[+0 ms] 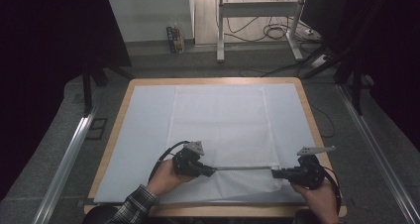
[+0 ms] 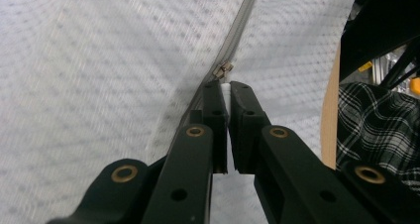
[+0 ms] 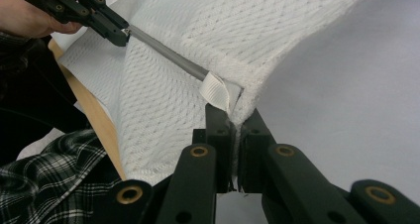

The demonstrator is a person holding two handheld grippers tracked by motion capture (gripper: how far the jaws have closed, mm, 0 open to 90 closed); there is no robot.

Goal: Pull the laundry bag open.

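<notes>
Left gripper [image 1: 214,172] is clamped tight on the near end of the grey zipper [image 1: 242,168], its two black jaws pinched together on a small white tab just below the metal slider [image 2: 223,69], as the left gripper view shows close up. Over on the other side, the right gripper [image 1: 273,173] has its jaws closed on the corner of the white mesh bag [image 1: 218,120], right beside the white ribbon loop [image 3: 216,91] where the zipper ends. Between the two grippers the zipper runs in a straight, taut line, level across the near part of the bag. That bag lies flat in the middle of the pale sheet [image 1: 143,135] that covers the wooden desk [image 1: 303,92], with its near edge lifted slightly where both grippers hold it. In the right gripper view the left gripper [image 3: 124,34] sits at the far end of the zipper, gripped by a hand [image 3: 25,16]. A plaid sleeve [image 1: 132,204] comes in from the bottom left in the high view.
</notes>
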